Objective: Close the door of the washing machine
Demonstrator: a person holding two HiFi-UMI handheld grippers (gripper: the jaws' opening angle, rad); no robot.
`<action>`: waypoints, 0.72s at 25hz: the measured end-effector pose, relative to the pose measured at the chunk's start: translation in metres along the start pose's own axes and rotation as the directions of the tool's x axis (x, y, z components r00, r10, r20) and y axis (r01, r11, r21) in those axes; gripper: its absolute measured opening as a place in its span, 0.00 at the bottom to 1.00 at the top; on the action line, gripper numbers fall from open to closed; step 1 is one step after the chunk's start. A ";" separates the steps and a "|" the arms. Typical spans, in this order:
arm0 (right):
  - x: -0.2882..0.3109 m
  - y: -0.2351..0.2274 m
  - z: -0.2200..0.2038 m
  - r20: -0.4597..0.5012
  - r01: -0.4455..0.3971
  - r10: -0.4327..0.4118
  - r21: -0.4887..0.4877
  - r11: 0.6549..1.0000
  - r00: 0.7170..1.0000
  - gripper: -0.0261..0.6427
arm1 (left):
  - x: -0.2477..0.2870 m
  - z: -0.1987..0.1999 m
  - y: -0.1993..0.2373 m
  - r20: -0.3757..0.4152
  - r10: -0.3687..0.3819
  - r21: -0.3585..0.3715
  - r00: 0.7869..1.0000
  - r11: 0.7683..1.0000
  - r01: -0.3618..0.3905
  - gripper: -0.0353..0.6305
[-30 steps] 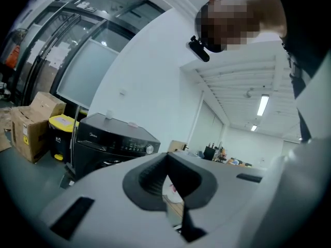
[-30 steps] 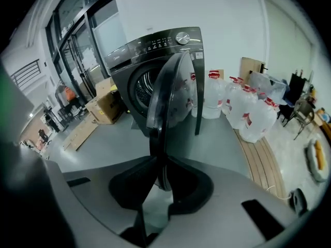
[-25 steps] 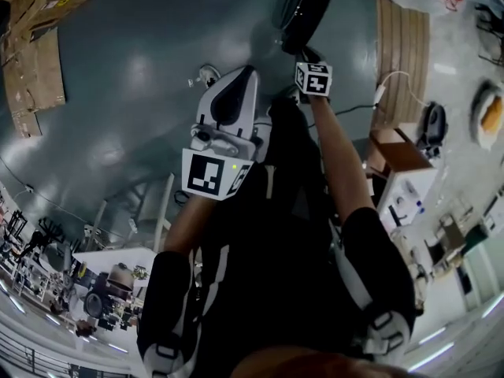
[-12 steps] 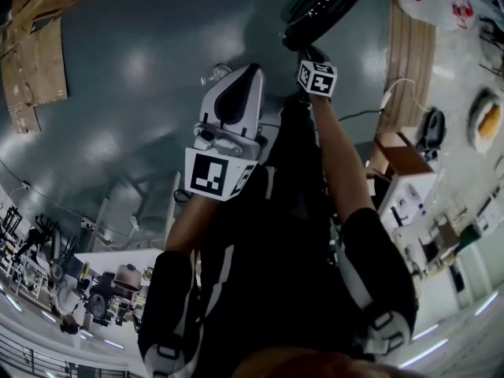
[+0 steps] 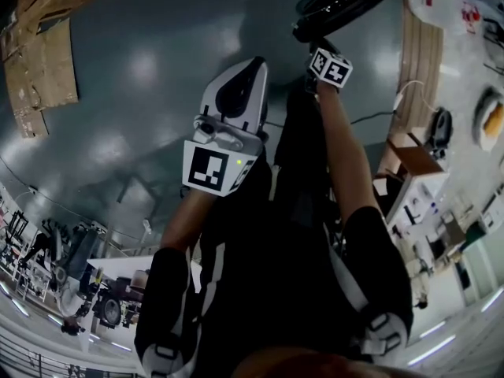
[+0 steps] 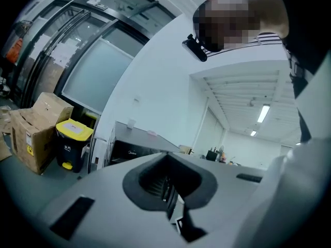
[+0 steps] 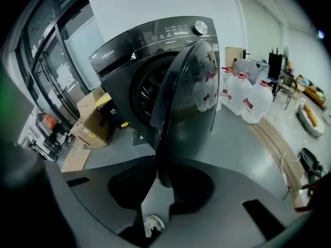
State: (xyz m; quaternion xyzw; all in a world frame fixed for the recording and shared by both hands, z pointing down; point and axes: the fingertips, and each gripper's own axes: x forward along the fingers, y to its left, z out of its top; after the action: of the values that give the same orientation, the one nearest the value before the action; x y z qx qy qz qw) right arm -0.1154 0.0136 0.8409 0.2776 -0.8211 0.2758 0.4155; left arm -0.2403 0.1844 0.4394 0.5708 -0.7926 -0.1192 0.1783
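The dark grey washing machine (image 7: 129,56) stands with its round door (image 7: 191,102) swung out, edge-on in the right gripper view. My right gripper (image 7: 160,182) is shut on the door's lower rim; its jaws have just been opening a little, with the rim still between the pads. In the head view the door (image 5: 342,2) is the black shape at the top, with the right gripper (image 5: 317,47) at its edge. My left gripper (image 5: 240,73) hangs over bare floor to the left, away from the door. Its jaws (image 6: 168,192) look shut with nothing in them.
Large water jugs (image 7: 243,94) stand right of the machine beside a wooden strip (image 5: 417,61). Cardboard boxes (image 7: 95,120) sit left of it, with flat cardboard (image 5: 43,61) on the floor. A yellow-lidded bin (image 6: 72,143) stands by a box (image 6: 36,133). A cable (image 5: 370,116) crosses the floor.
In the head view the door and the right gripper on it have swung to the right. The left gripper has drifted the same way, a little further up the picture.
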 end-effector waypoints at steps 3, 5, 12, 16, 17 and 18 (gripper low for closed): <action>0.007 0.013 0.006 0.007 0.021 -0.021 0.042 0.999 1.000 0.14 | -0.005 0.001 0.015 -0.005 0.009 -0.008 1.000 1.000 -0.009 0.06; 0.011 0.018 0.010 0.015 0.031 -0.032 0.058 0.998 0.999 0.14 | -0.005 0.002 0.021 0.002 0.014 -0.009 1.000 1.000 -0.014 0.06; 0.021 0.039 0.023 0.042 0.052 -0.055 0.067 0.996 0.998 0.14 | -0.008 0.003 0.039 0.006 0.022 0.013 1.000 1.000 -0.022 0.06; 0.029 0.047 0.029 0.030 0.045 -0.047 0.057 0.997 0.998 0.14 | -0.004 0.012 0.047 0.014 0.029 0.006 0.999 1.000 -0.029 0.06; 0.031 0.049 0.030 0.027 0.042 -0.044 0.059 0.997 0.999 0.15 | -0.002 0.014 0.050 0.017 0.032 0.006 0.999 0.999 -0.032 0.06; 0.035 0.052 0.032 0.026 0.036 -0.038 0.063 0.997 0.999 0.15 | 0.000 0.016 0.054 0.018 0.035 0.007 0.999 0.999 -0.035 0.06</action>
State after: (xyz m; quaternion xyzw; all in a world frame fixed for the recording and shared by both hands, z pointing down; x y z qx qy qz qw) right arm -0.1855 0.0203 0.8424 0.3095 -0.8123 0.2898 0.4005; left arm -0.2937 0.2011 0.4462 0.5562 -0.8045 -0.1183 0.1713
